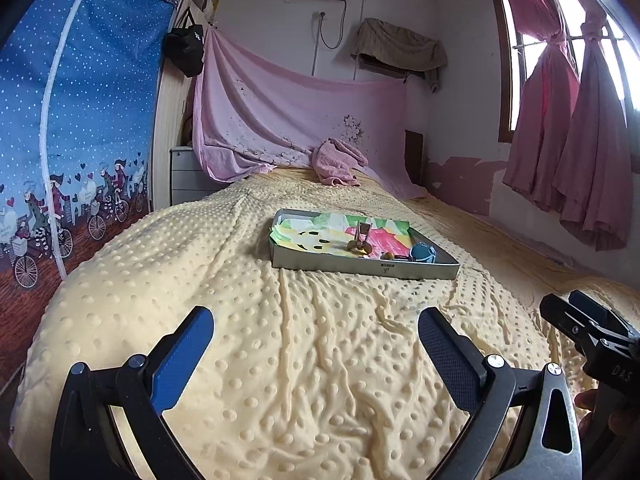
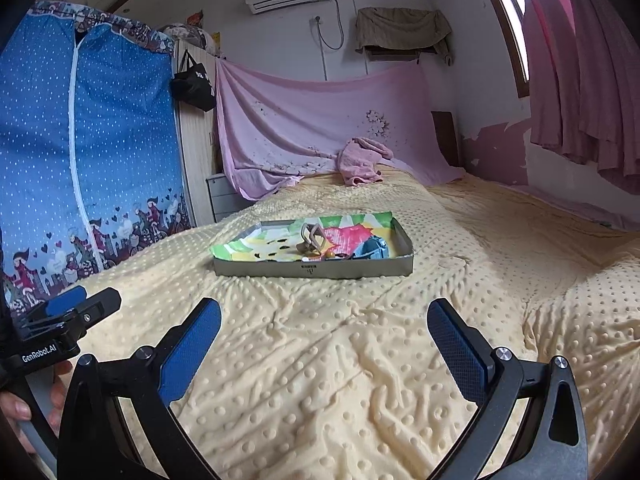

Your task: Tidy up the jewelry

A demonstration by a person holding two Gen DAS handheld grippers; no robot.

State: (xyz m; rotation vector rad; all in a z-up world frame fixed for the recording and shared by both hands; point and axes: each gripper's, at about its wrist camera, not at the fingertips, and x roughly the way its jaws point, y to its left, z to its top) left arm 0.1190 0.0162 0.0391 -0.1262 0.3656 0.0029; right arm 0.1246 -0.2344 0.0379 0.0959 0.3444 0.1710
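Note:
A shallow grey tray (image 1: 362, 270) lined with colourful paper lies on the yellow dotted bedspread (image 1: 280, 360), well ahead of both grippers; it also shows in the right wrist view (image 2: 312, 270). In it stand a small tan jewelry stand (image 1: 362, 236) (image 2: 310, 236), a blue box (image 1: 423, 253) (image 2: 372, 249) and small brown pieces near the front wall. My left gripper (image 1: 316, 328) is open and empty above the bedspread. My right gripper (image 2: 324, 320) is open and empty too, to the right of the left one.
A crumpled pink towel (image 2: 362, 162) lies at the head of the bed. A pink sheet (image 2: 320, 120) hangs behind it. A blue zipped wardrobe (image 2: 88, 160) stands on the left. Pink curtains (image 1: 568, 152) hang at the right.

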